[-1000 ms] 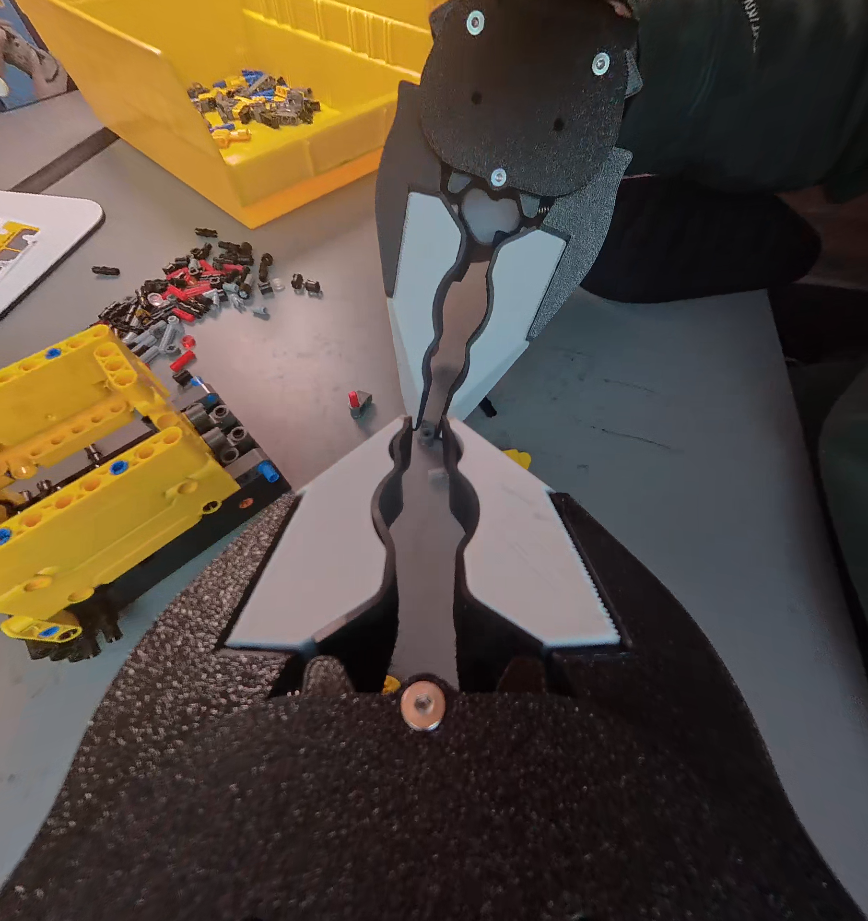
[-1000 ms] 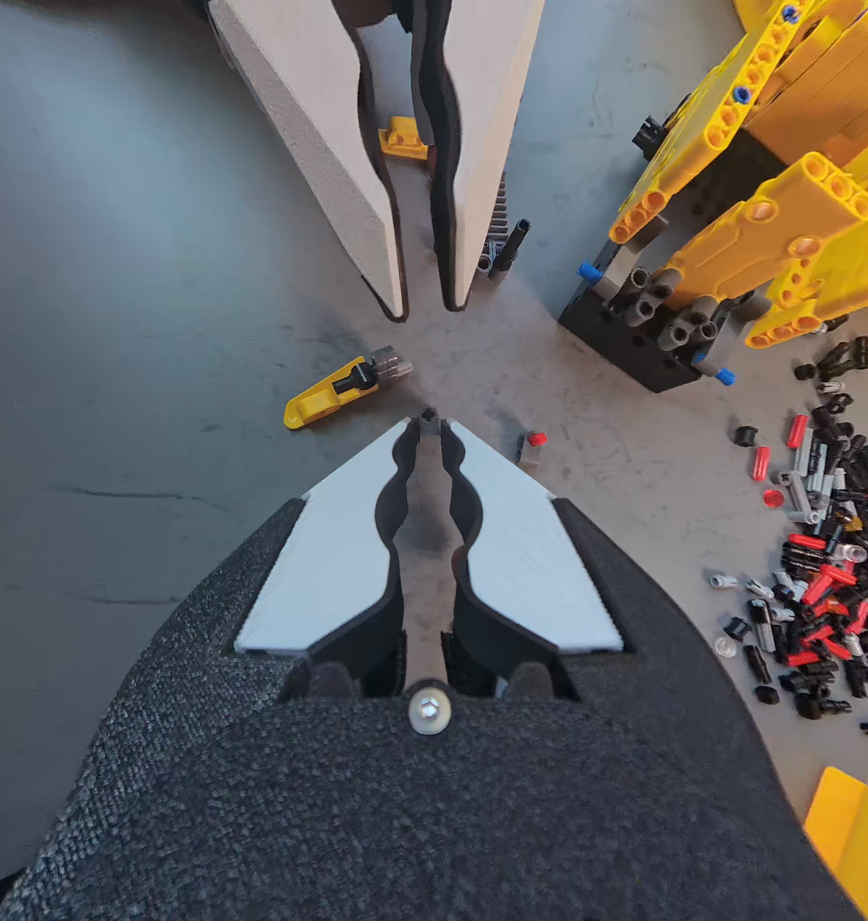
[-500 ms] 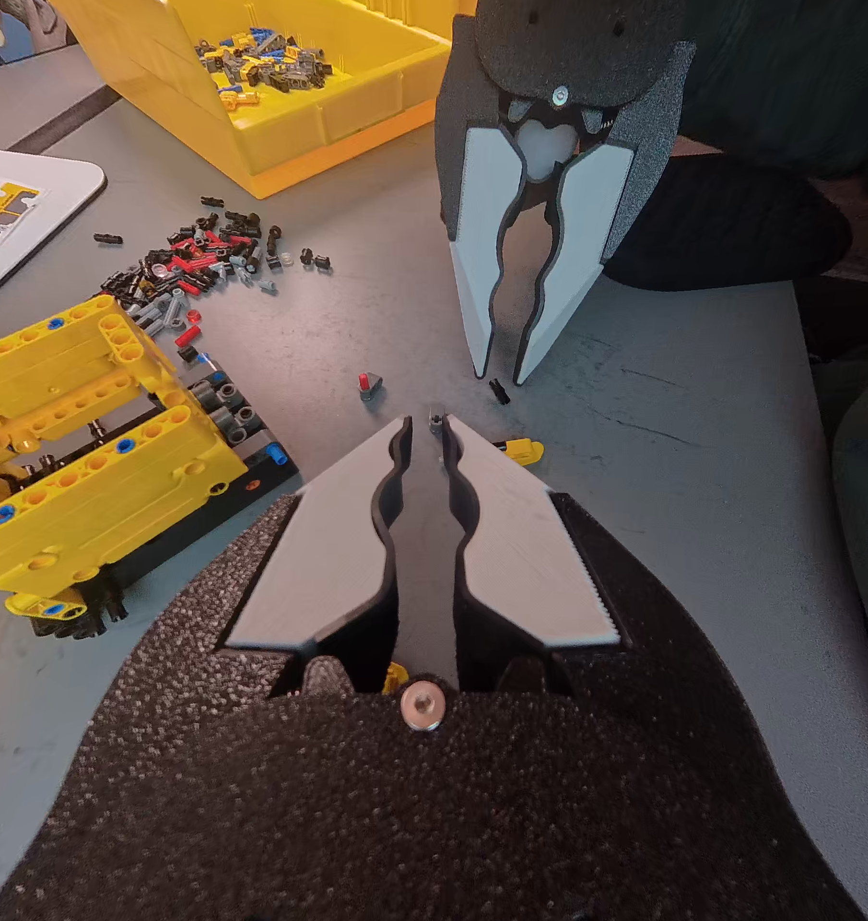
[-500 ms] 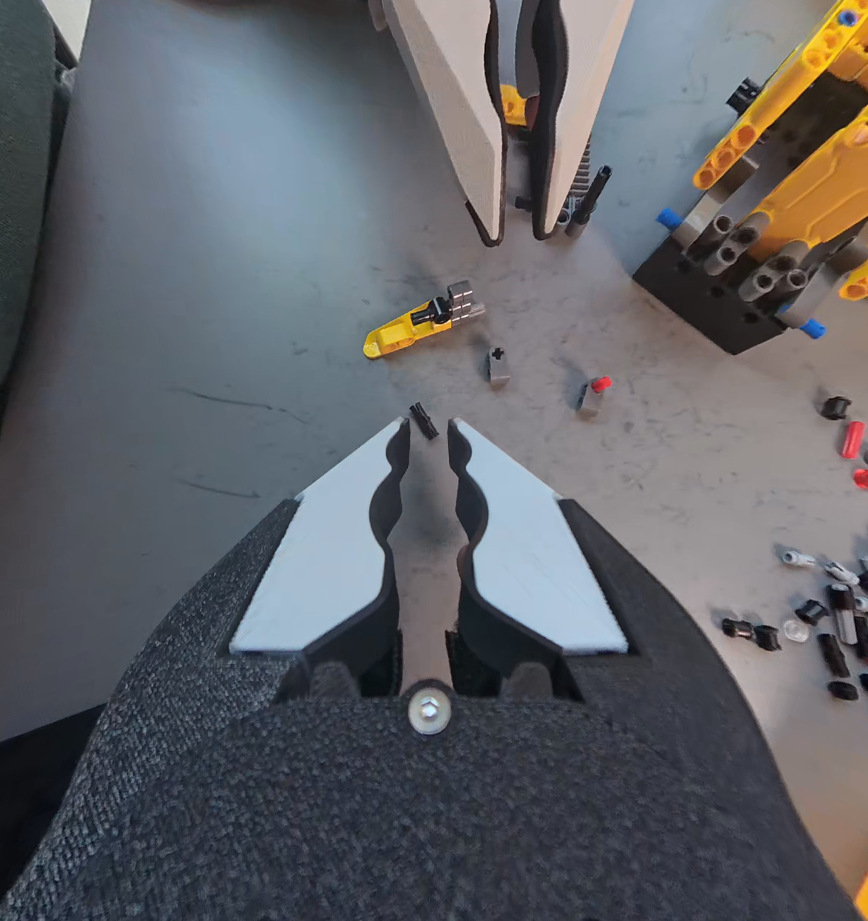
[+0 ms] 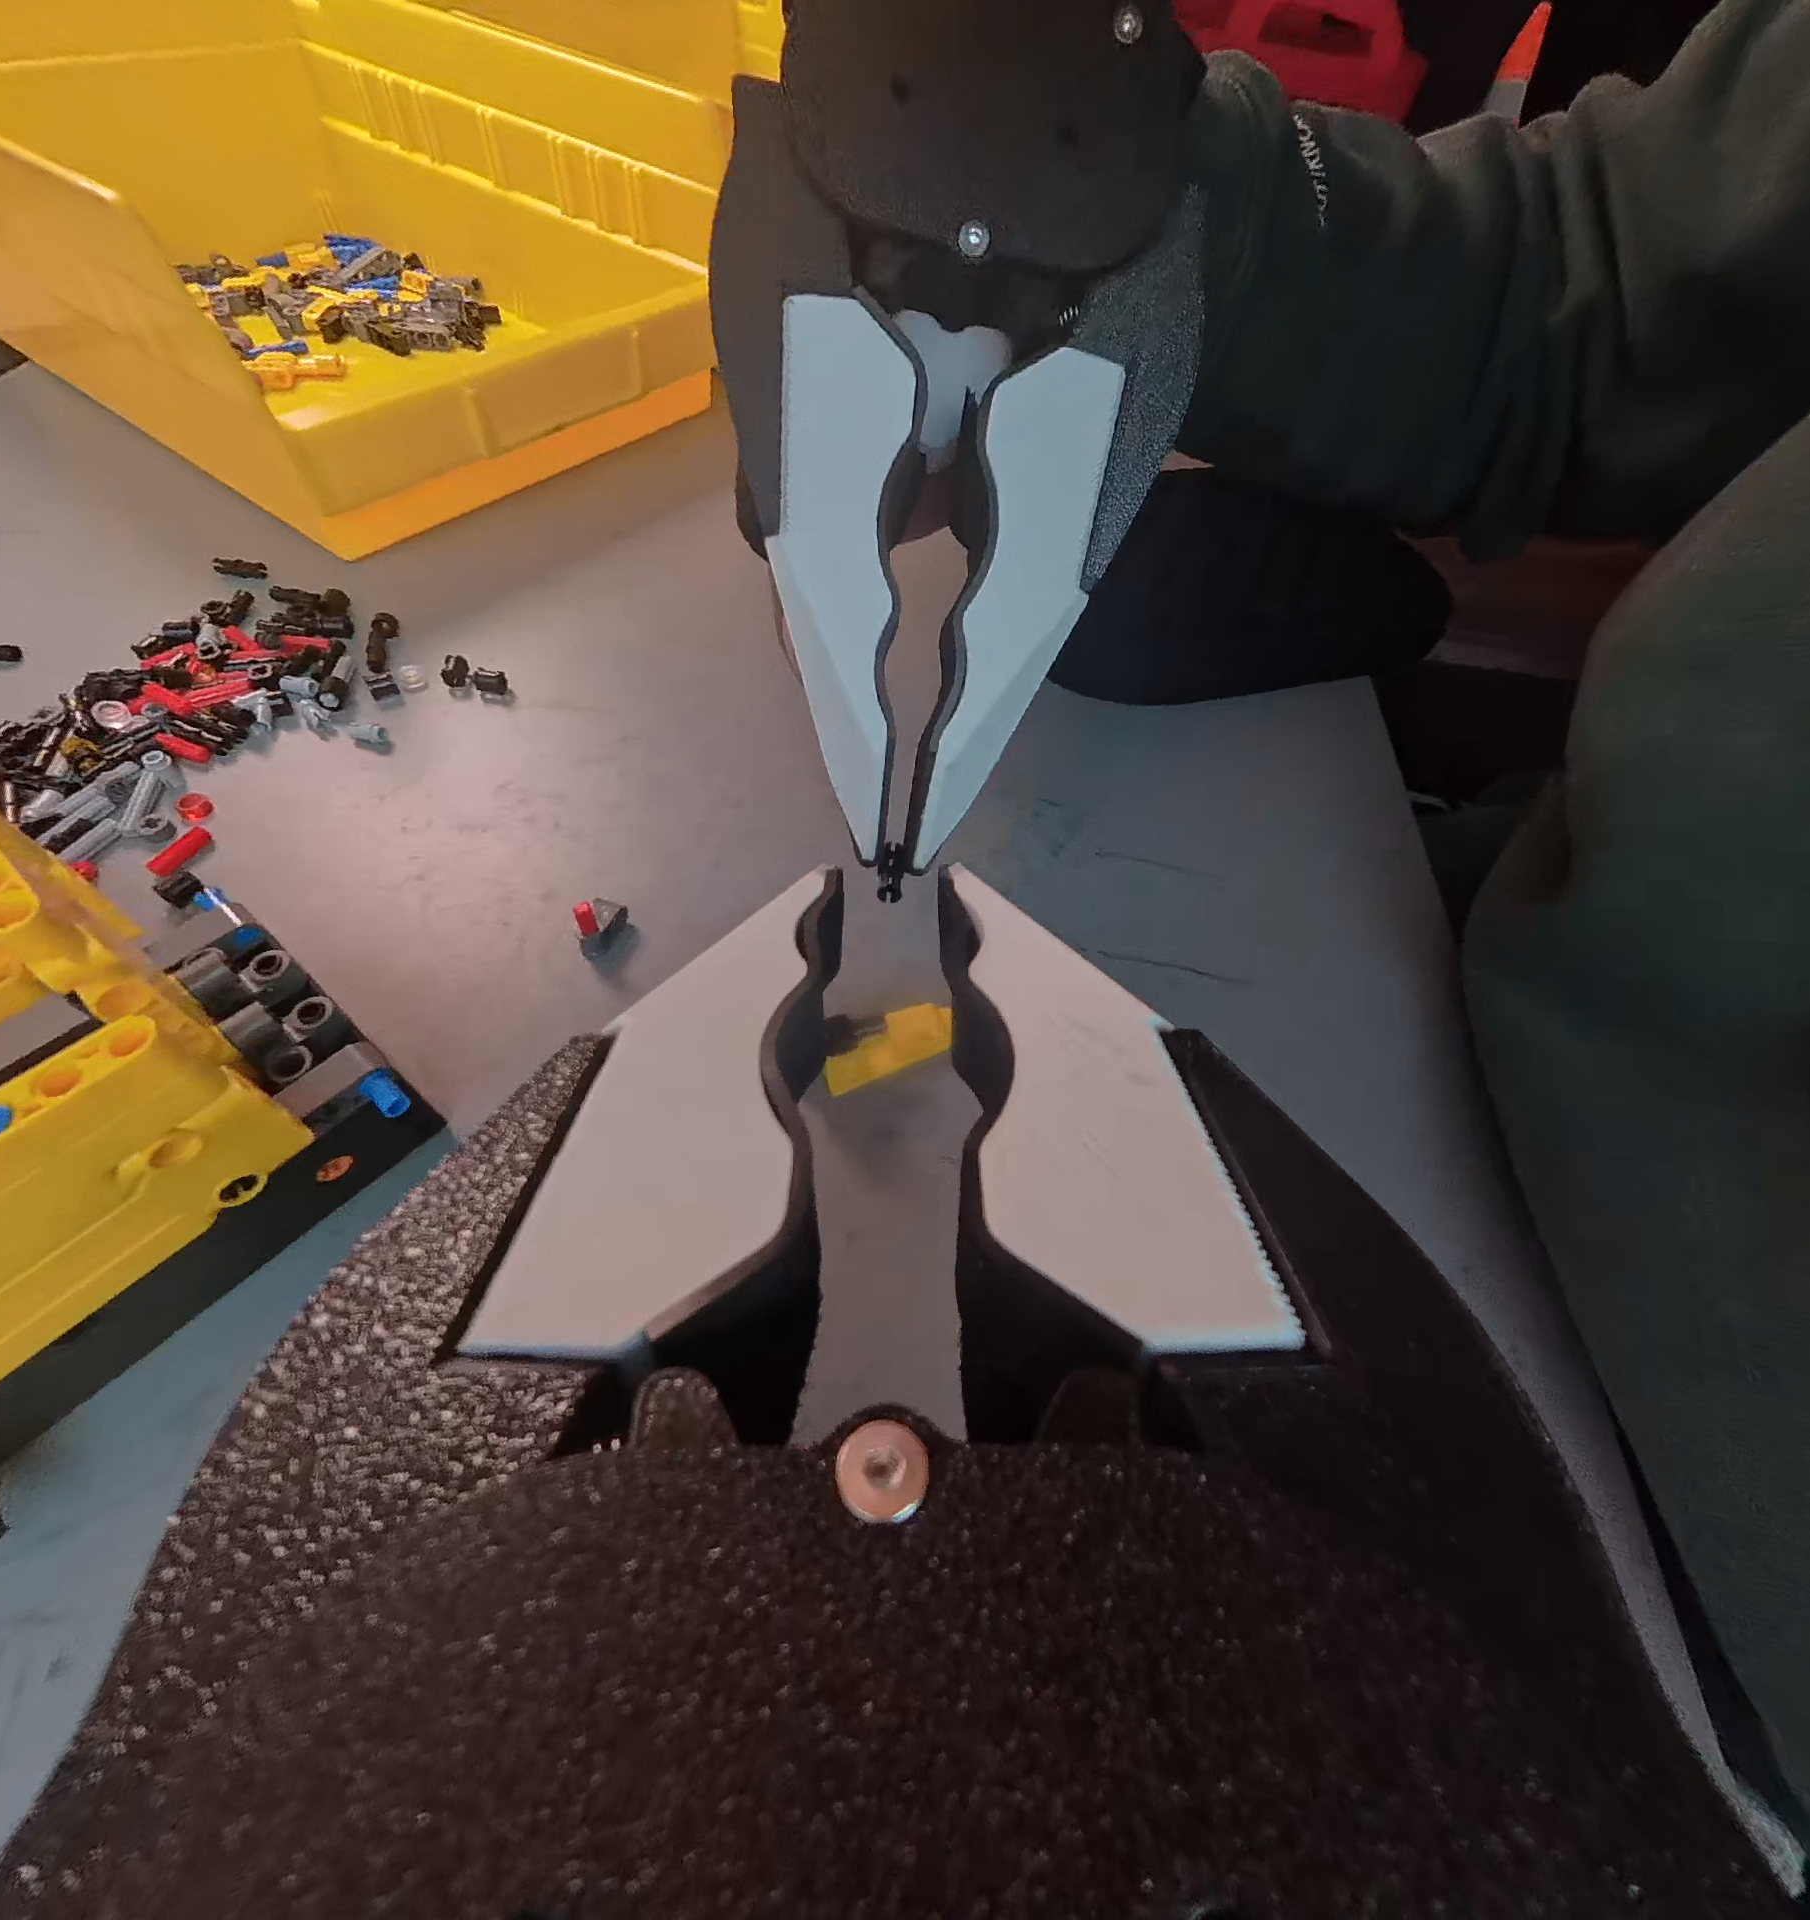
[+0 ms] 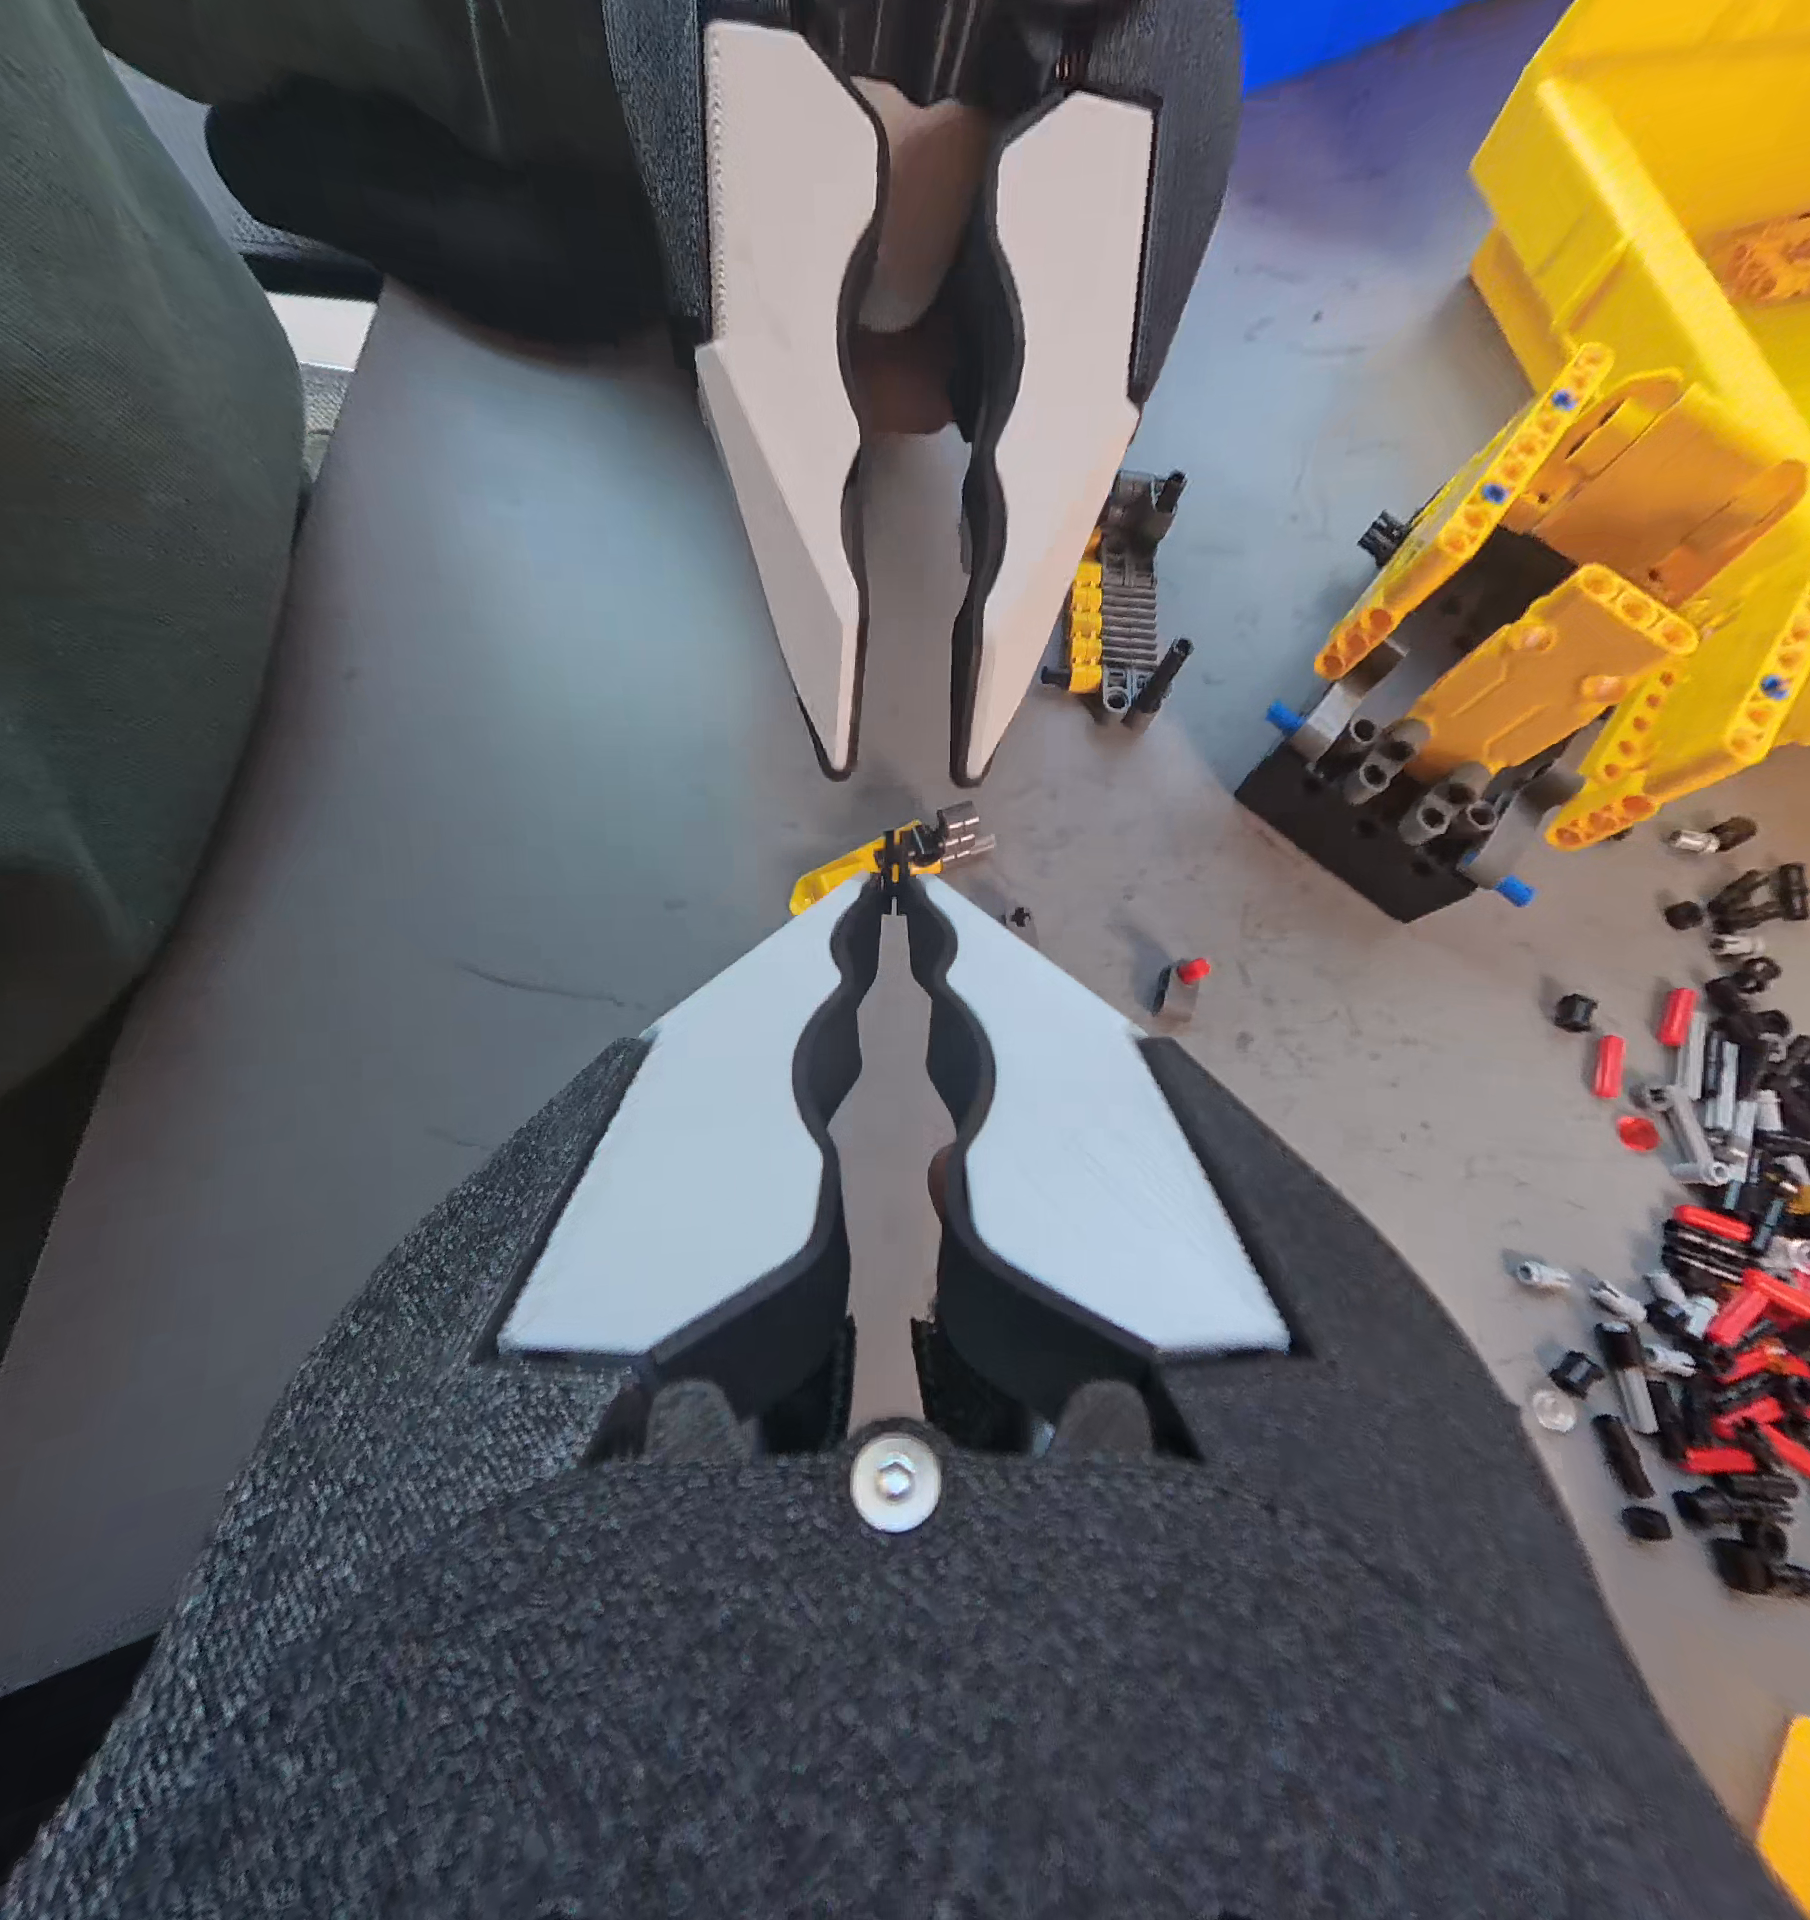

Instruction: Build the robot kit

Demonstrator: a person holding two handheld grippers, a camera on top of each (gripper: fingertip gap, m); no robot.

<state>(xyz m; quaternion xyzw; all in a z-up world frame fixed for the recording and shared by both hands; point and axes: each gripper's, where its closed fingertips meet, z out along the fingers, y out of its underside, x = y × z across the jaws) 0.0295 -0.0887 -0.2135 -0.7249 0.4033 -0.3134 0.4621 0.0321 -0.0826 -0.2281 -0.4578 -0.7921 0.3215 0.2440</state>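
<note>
The right gripper [image 6: 893, 896] pinches a black pin [image 6: 892, 871] at its tips, long axis pointing toward the left gripper [image 5: 888, 881]. The left one faces it tip to tip, fingers apart, empty; a yellow piece [image 5: 888, 1044] lies on the table under it.

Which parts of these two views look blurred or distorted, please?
Left wrist view: the yellow model at the left edge is motion-smeared, while the pin is sharp. Right wrist view: wide-angle bending curves the table edge, and the loose parts at the right are slightly smeared.
</note>
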